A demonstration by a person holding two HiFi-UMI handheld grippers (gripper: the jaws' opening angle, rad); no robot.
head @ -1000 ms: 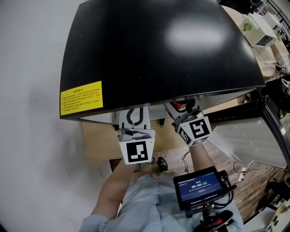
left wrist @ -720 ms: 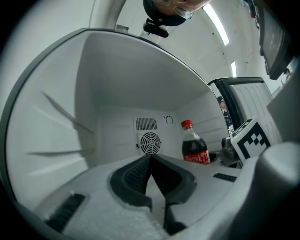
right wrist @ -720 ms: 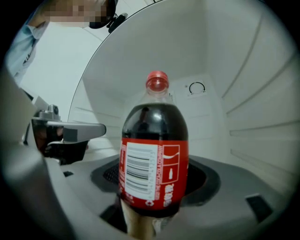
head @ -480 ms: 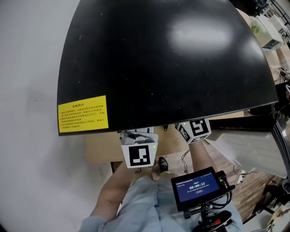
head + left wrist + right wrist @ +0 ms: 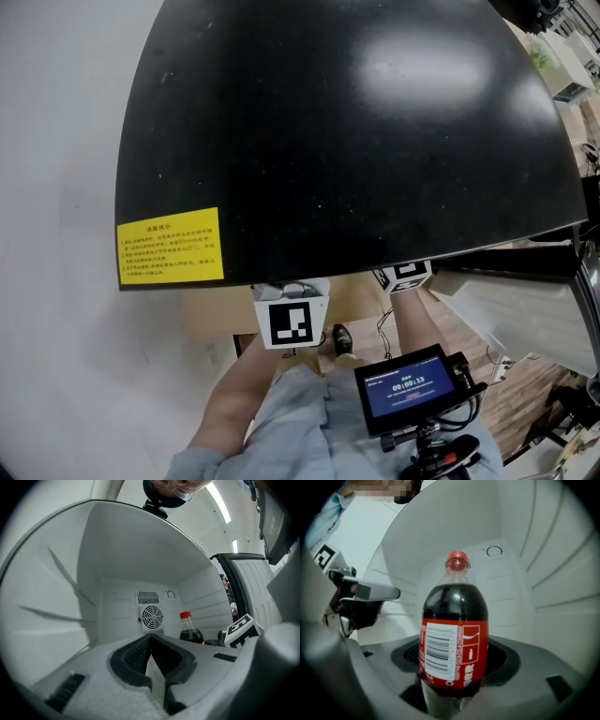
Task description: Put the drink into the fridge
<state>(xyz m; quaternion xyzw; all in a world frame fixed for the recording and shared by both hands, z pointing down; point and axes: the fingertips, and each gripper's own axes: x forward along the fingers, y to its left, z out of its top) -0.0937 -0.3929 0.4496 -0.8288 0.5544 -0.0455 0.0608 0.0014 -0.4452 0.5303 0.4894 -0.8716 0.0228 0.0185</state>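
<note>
**Bottle carried deeper into the fridge**

The cola bottle [image 5: 454,634] is now held lower and further inside the fridge [image 5: 347,141], nearer its back wall. In the head view, more of the right gripper [image 5: 455,688] and left gripper [image 5: 151,660] is hidden beneath the fridge's black top.

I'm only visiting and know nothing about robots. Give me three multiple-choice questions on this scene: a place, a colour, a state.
1. Where is the cola bottle?
A. on the floor
B. in the right tool, inside the fridge
C. lying on a chair

2. What colour is the bottle's cap?
A. blue
B. red
C. green

3. How do the left tool jaws stand?
A. together, empty
B. clamped on a can
C. wide apart

Answers:
1 B: the jaws grip it in front of the white fridge walls.
2 B: the cap shows red.
3 A: its tips meet with nothing between them.
</note>
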